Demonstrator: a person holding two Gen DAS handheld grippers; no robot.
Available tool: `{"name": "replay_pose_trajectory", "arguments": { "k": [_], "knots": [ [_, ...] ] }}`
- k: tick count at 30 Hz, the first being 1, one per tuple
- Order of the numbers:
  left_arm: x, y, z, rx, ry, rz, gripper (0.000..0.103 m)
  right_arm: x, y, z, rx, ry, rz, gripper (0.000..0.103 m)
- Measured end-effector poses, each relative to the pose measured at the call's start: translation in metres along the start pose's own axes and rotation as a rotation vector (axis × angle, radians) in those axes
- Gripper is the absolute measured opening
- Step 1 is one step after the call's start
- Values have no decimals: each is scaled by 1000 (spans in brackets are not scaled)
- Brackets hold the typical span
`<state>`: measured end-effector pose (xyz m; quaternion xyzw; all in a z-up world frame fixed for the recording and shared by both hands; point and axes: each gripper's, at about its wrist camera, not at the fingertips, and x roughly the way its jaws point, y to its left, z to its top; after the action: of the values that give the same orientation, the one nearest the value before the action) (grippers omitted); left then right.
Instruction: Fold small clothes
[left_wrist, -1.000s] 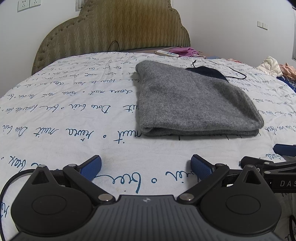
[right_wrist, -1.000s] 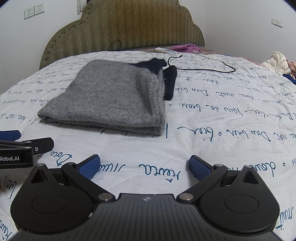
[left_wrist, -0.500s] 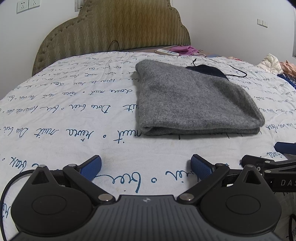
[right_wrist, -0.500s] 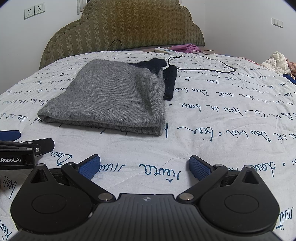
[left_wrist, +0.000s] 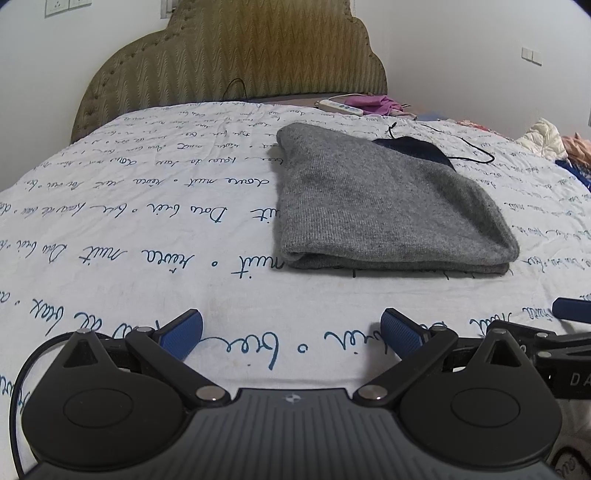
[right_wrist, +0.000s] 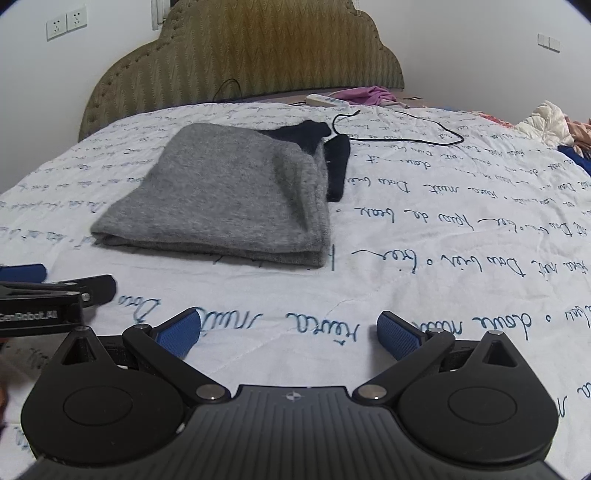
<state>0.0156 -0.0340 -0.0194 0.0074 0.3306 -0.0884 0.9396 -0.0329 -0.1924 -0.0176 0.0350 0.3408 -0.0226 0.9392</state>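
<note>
Hovering low over bed (left_wrist: 110, 236), both unmoved since a second ago: left hand-held gripper (left_wrist: 291, 330) and right hand-held gripper (right_wrist: 288, 328), jaws spread, empty. Lying folded just ahead, untouched: grey sweater (left_wrist: 376, 199). Suggesting fold finished.

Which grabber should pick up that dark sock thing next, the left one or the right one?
Probably the right gripper. The dark garment pokes out on the right side of the folded grey sweater, nearer that gripper. The left gripper would cross the sweater. Both are open.
</note>
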Motion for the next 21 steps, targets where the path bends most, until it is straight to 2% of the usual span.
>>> {"name": "replay_pose_trajectory", "arguments": {
  "k": [4, 10, 21],
  "knots": [
    [-3, 0, 0, -5, -1, -1, 103, -3, 2, 0, 9, 4, -11, 103],
    [-6, 2, 0, -10, 0, 2, 103, -9, 0, 2, 23, -13, 33, 103],
    [-8, 3, -1, -11, 5, 7, 103, -13, 6, -3, -22, -5, 4, 103]
  ]
}}
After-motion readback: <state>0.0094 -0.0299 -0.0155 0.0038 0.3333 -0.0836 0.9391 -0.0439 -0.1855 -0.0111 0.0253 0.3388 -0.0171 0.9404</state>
